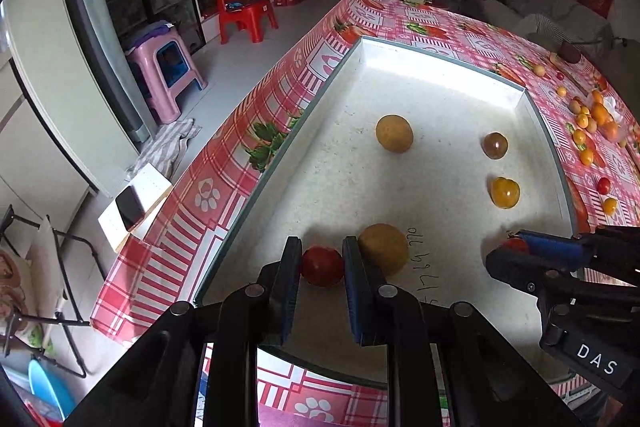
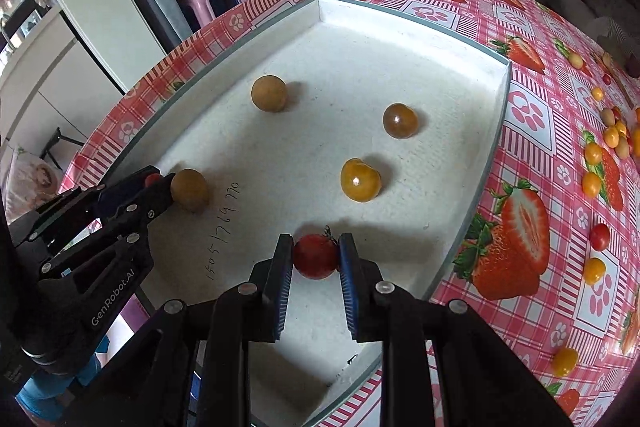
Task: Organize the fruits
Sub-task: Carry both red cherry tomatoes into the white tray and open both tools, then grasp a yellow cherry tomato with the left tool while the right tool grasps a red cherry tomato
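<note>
A white shallow tray [image 1: 440,67] [image 2: 400,15] lies on the strawberry-pattern tablecloth. My left gripper [image 1: 322,261] is shut on a red cherry tomato [image 1: 322,265], low over the tray's near left part, beside a tan round fruit [image 1: 384,249]. My right gripper [image 2: 316,255] is shut on another red cherry tomato [image 2: 316,255] with a green stem, over the tray's near part. In the tray lie a second tan fruit [image 2: 269,93], a brownish tomato [image 2: 400,120] and a yellow tomato [image 2: 360,180]. Each gripper shows in the other's view, the left [image 2: 154,181] and the right [image 1: 514,247].
Several loose yellow, tan and red small fruits [image 2: 600,155] [image 1: 592,123] lie on the tablecloth right of the tray. The table's left edge drops to the floor, where a pink stool [image 1: 168,75] and a red chair [image 1: 244,11] stand.
</note>
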